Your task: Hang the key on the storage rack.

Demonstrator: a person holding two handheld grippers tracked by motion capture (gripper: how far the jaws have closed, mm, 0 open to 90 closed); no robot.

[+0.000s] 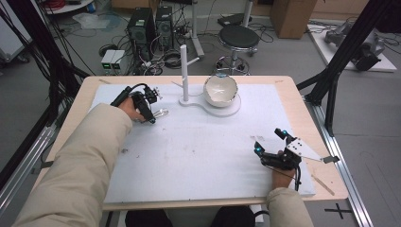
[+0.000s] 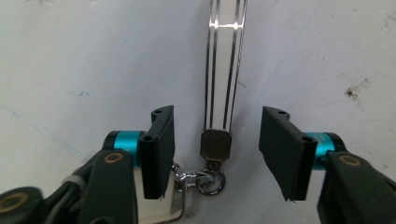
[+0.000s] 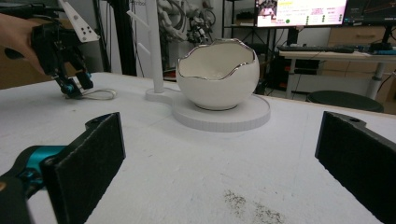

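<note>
A key ring with a clear looped strap (image 2: 224, 70), a metal clasp (image 2: 215, 143) and a small ring lies flat on the white mat. My left gripper (image 2: 217, 126) is open and straddles it, with the clasp between the jaws and touching neither. From above, the left gripper (image 1: 149, 117) sits at the mat's far left with the strap (image 1: 161, 112) poking out to its right. Near the front right, my right gripper (image 1: 269, 142) stands wide open with nothing in it. The right gripper (image 3: 219, 154) faces a white egg-shaped bowl (image 3: 217, 79).
The bowl (image 1: 220, 89) rests on a white base (image 1: 226, 111) that also carries a tall white post (image 1: 183, 71) with a side peg. A white mat (image 1: 198, 151) covers the wooden table. A stool, computers and cables stand on the floor beyond.
</note>
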